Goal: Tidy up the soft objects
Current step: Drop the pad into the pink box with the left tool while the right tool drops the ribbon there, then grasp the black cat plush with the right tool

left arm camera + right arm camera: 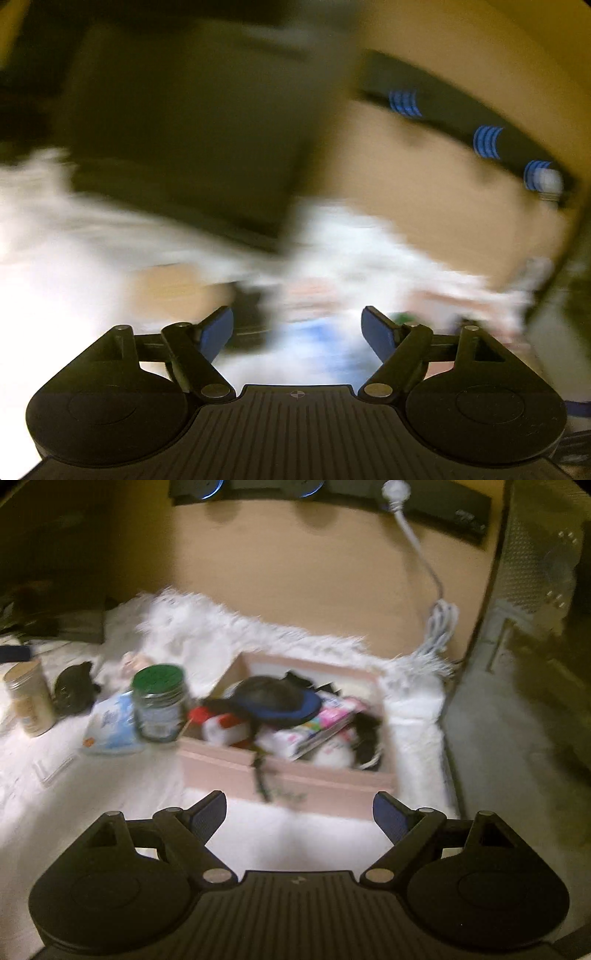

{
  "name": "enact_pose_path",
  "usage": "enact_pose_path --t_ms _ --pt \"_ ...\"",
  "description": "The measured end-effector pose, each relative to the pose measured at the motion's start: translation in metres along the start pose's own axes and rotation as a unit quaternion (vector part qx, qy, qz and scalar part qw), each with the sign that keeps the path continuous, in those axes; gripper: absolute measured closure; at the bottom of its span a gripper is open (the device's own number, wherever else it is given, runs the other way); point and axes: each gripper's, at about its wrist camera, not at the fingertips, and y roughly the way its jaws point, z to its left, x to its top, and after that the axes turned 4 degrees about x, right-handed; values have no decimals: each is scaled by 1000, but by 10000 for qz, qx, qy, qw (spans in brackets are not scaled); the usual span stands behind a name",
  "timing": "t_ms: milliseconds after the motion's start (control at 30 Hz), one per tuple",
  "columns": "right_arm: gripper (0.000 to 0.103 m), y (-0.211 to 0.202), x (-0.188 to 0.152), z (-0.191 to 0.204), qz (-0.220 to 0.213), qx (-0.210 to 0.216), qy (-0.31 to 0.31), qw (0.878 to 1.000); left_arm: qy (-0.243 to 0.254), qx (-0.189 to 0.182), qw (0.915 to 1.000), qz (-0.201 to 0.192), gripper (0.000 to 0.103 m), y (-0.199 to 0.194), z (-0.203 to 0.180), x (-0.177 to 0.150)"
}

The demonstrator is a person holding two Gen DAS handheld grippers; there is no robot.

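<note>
On the white furry rug [258, 635], a pink box [288, 775] is being shown packed with soft items, a dark blue-rimmed pad [277, 701] lying on top. Just left of it, a green-lidded jar [159, 701] is being seen. The right gripper [299, 816] is being held wide apart and empty, near the box; the left gripper [297, 328] likewise, its view blurred.

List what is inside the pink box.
The pink box holds a dark blue-rimmed pad on top, a red-and-white soft item, pink packaging and black fabric. Anything beneath them is covered.
</note>
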Motion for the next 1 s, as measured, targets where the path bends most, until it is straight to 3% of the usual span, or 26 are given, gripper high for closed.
enact_pose_path --t_ms 67,167,333,433,500,633,733,900,1000 --pt "16 4 -4 7 78 108 18 9999 -383 531 9971 398 23 0 32 -6" --pt "16 12 -6 19 227 248 17 9994 -504 394 9950 769 23 3 41 -22" --pt "16 14 -5 46 176 477 -244 9984 667 -271 9910 1126 26 15 -8 -50" --pt "16 8 -7 62 63 520 -544 9971 1736 -589 9771 1085 28 24 -38 -60" --pt "16 5 -11 70 16 539 -739 9958 2180 -538 9672 1184 37 38 -46 -64" --pt "16 3 -17 79 25 534 -879 9947 2195 -491 9638 1435 41 60 -44 -68" --pt "16 3 -20 79 62 516 -789 9955 2222 -444 9599 1653 50 74 -43 -75" --pt "16 8 -15 85 13 493 -803 9956 2051 -348 9622 1759 58 74 -37 -72" --pt "16 15 -1 96 -70 692 -904 9935 2206 -332 9595 1721 59 65 -38 -75"
